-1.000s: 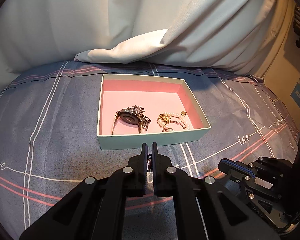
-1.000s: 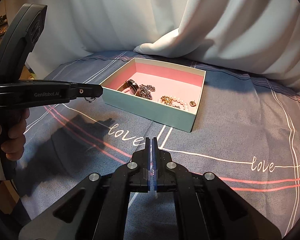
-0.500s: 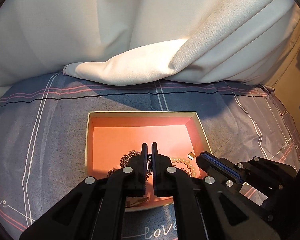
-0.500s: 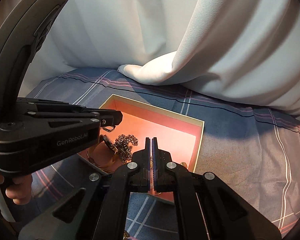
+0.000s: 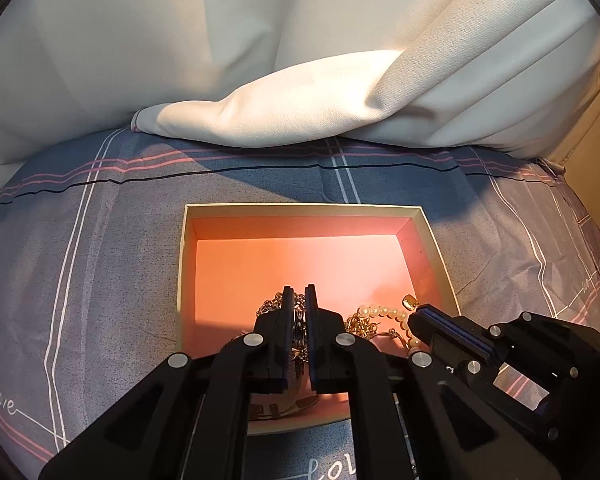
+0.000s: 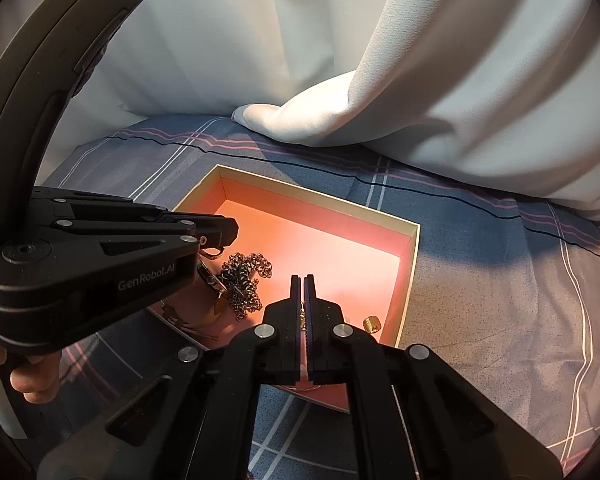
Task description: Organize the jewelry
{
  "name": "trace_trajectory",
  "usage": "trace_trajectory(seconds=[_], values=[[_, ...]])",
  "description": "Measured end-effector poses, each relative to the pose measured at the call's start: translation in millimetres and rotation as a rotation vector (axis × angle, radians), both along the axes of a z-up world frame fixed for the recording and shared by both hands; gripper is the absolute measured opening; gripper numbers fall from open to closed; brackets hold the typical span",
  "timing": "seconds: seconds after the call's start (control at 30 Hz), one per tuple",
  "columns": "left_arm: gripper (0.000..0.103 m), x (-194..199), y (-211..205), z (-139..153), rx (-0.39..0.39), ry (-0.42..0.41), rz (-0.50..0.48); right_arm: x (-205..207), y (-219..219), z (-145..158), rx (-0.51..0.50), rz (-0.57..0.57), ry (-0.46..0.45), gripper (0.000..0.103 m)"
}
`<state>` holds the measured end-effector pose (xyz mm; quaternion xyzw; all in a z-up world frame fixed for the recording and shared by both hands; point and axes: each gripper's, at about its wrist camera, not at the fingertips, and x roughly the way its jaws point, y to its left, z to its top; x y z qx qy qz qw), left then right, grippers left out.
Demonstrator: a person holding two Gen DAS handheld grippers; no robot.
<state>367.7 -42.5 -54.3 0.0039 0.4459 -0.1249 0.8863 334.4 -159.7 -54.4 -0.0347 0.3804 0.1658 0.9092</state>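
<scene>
Hiding most jewelry in box [image 5: 432, 240], left gripper [image 5: 299, 304] jaws nearly together, right gripper [image 6: 302, 292] jaws pressed together

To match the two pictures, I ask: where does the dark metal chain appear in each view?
Left wrist: dark metal chain low centre, mostly hidden behind the left gripper.
Right wrist: chain left of centre, beside the left gripper.
Shared landmark: the pink-lined box.

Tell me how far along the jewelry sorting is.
Early stage. Nothing looks sorted: silver chain, pearl bracelet and a watch all lie inside the pink-lined box. In hand: nothing; left claw and right claw, both shut, hover over them. Left: grasping and arranging each piece.
</scene>
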Motion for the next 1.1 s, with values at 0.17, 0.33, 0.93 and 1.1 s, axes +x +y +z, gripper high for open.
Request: trace_trajectory(seconds=[0.17, 0.33, 0.93, 1.1], values=[[0.081, -40.6, 8.5, 14.8, 0.008, -0.103, 0.025, -42.3, -15.5, -7.3, -0.024, -0.029, -0.013, 0.057], [0.081, -96.7, -5.8, -11.2, 0.031, -0.079, -0.075, -101.7, -37.2, -33.2, -0.064, -0.036, 0.007, 0.065], [0.023, -119.6, -32.6, -77.8, 0.162, -0.025, -0.153, -132.1, -15.0, -73.9, -0.026, 0.061, 0.072, 0.065], [0.003, -109.4, -9.0, -73.6, 0.068, 0.011, -0.113, -116.1, -4.4, -74.0, -0.031, 0.079, 0.08, 0.063]])
